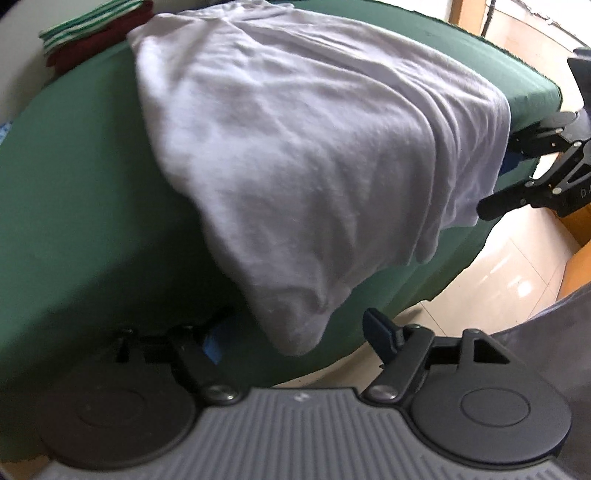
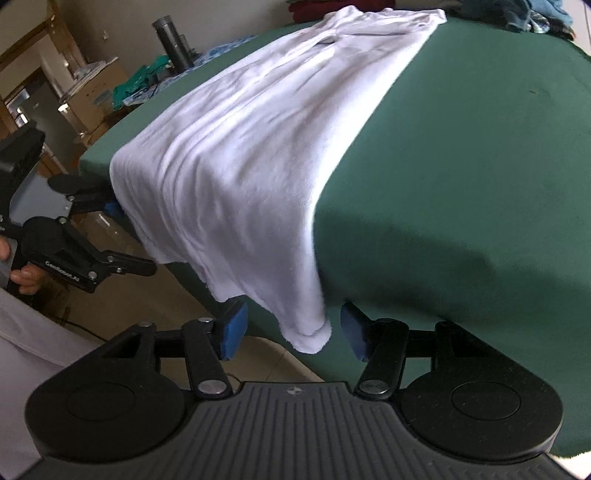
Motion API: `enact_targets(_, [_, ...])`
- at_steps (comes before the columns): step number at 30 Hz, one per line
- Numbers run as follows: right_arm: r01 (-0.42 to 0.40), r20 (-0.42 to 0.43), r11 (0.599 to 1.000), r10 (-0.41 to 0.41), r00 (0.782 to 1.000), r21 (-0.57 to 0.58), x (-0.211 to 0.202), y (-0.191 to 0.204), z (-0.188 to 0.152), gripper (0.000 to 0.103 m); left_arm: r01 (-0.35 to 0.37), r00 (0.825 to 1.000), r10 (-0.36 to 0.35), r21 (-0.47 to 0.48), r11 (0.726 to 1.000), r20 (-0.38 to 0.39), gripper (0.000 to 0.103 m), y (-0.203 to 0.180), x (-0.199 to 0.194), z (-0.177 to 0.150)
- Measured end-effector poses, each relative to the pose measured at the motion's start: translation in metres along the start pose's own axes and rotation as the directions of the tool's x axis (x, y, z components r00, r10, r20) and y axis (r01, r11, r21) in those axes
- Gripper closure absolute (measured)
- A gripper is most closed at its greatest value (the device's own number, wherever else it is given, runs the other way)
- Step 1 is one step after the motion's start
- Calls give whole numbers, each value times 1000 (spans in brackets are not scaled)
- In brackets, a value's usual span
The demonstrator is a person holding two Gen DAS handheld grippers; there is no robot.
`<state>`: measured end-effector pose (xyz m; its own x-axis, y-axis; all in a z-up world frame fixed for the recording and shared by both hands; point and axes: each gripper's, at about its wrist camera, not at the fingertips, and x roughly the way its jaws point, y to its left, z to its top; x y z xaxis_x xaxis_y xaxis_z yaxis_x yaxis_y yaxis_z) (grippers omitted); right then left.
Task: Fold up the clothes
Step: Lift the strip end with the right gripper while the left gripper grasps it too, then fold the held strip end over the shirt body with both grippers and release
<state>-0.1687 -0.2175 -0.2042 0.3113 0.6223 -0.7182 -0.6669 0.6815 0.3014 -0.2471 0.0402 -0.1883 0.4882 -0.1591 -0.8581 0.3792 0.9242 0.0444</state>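
A white garment (image 1: 295, 147) lies along the green-covered table (image 1: 74, 229), folded into a long strip, and its near end hangs over the table edge. It also shows in the right wrist view (image 2: 240, 166). My left gripper (image 1: 295, 339) is open, its jaws on either side of the hanging left corner. My right gripper (image 2: 291, 332) is open around the hanging right corner. Each gripper also shows in the other's view, the right one (image 1: 517, 177) and the left one (image 2: 110, 236), both open at the cloth's edge.
Folded green-striped and dark red clothes (image 1: 92, 33) sit at the table's far left corner. Blue clothes (image 2: 535, 14) lie at the far right. Cardboard boxes and shelves (image 2: 74, 85) stand beyond the table. Shiny tiled floor (image 1: 517, 277) lies below the table edge.
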Motion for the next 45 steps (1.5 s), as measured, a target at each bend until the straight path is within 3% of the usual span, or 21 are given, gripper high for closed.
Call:
enact_targets(1, [1,3,1000,-1,1000,-14,1,2,0,48,-4,1000,4,12,1000,0,38,-2,1,0])
enact_targets(3, [1,1,999,-1,1000,-32,2,4,-1,59,-15,1000,15,50,999,2,78,-7,3,2])
enact_targets(5, [-9,-19,999,9,1000,-33,3,3,-1,84,-3,1000,3,56,998,-9,96,-7,3,4])
enact_targets(6, [-16,-32,999,15,999,-34,2,2,-1,94,2,1000,-1,52,999,-11,97,-7,2,4])
enact_targets(9, [-36,-53,999,34,998,-25,-5,-1,-4,93,16,1000,-16,43,999,-11,101,-6,-4,3])
enact_targets(16, [-158,-109,987,159,981,14,-36,-1,6,94,96,995,-97,55,994,25,102,-9,-56,11])
enact_targets(22, [-312,-67,949,315,947,53,-74,-8,38,94,143,985,-143,5,990,97,102,0,-98,33])
enact_targets(27, [-405,49,910,402,914,90,-93,-25,66,94,162,969,-144,-77,984,202,102,22,-130,48])
enact_targets(33, [-483,270,833,416,868,270,-83,-68,109,93,182,951,-107,-245,952,291,102,74,-120,93])
enact_targets(37, [-460,319,820,360,877,340,-51,-83,138,93,179,961,-106,-281,943,257,102,104,-79,117])
enact_targets(41, [-402,325,820,281,903,408,-26,-99,156,93,194,968,-128,-317,928,216,101,134,-40,140])
enact_targets(44, [-333,302,823,207,931,461,-13,-110,160,82,241,964,-185,-338,910,189,86,151,-23,149])
enact_targets(45, [-293,281,820,170,945,491,-10,-114,160,67,252,962,-195,-336,908,192,82,154,-23,150])
